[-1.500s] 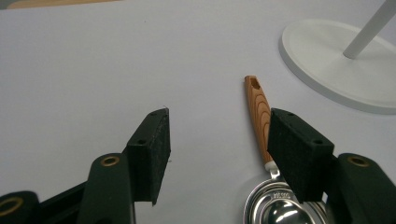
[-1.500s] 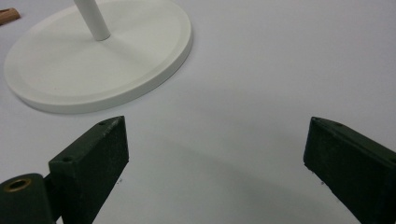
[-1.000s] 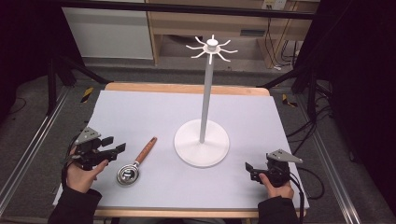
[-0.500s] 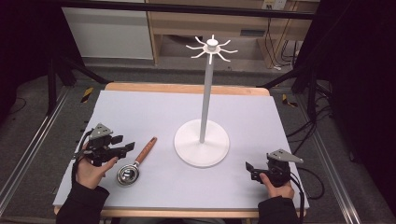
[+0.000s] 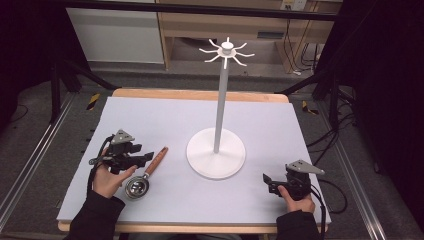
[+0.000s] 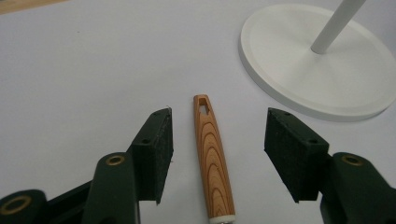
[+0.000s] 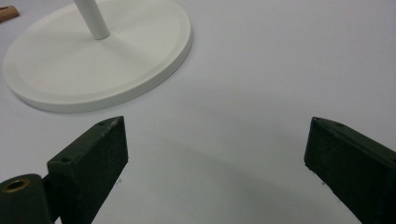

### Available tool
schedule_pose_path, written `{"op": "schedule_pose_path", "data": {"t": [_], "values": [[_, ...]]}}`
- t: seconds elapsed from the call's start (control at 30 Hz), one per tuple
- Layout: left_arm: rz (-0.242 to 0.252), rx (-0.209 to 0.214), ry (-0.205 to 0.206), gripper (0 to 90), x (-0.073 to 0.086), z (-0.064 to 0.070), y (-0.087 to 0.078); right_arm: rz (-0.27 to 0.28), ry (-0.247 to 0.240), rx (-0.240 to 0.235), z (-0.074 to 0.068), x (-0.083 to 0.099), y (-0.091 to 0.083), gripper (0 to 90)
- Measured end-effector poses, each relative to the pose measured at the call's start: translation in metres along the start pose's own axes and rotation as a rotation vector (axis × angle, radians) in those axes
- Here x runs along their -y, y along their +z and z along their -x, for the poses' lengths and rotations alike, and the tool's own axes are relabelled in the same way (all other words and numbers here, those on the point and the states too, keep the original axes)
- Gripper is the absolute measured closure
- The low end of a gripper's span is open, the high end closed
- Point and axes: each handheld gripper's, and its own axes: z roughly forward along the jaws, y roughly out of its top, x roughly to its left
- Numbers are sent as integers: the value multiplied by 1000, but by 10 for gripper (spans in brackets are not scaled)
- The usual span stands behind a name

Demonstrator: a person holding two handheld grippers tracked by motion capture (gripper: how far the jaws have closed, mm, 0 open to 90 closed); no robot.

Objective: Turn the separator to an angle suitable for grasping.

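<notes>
Moved in since before: left gripper point(image 6: 217, 154), jaws spread wide, wooden scoop handle point(image 6: 212, 158) lying untouched between them. Right gripper point(image 7: 215, 161) parked, jaws wide apart, stand base point(image 7: 93, 56) just ahead.

The table point(image 5: 150, 107) has a pale lavender top with a light wood edge along its far side. Behind it stand a white cabinet point(image 5: 115, 35) and a wooden shelf unit point(image 5: 260, 30) with cables point(image 5: 290, 50) hanging at its right. The floor point(image 5: 30, 135) is grey, crossed by metal rails point(image 5: 30, 165) on both sides, and the room's corners are dark.
</notes>
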Motion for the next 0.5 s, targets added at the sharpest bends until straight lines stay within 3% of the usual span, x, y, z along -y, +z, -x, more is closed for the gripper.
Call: {"op": "schedule_pose_path", "data": {"t": [0.5], "values": [[-140, -15, 41, 521, -2, 6, 26, -6, -3, -3, 0, 0, 1, 66]]}}
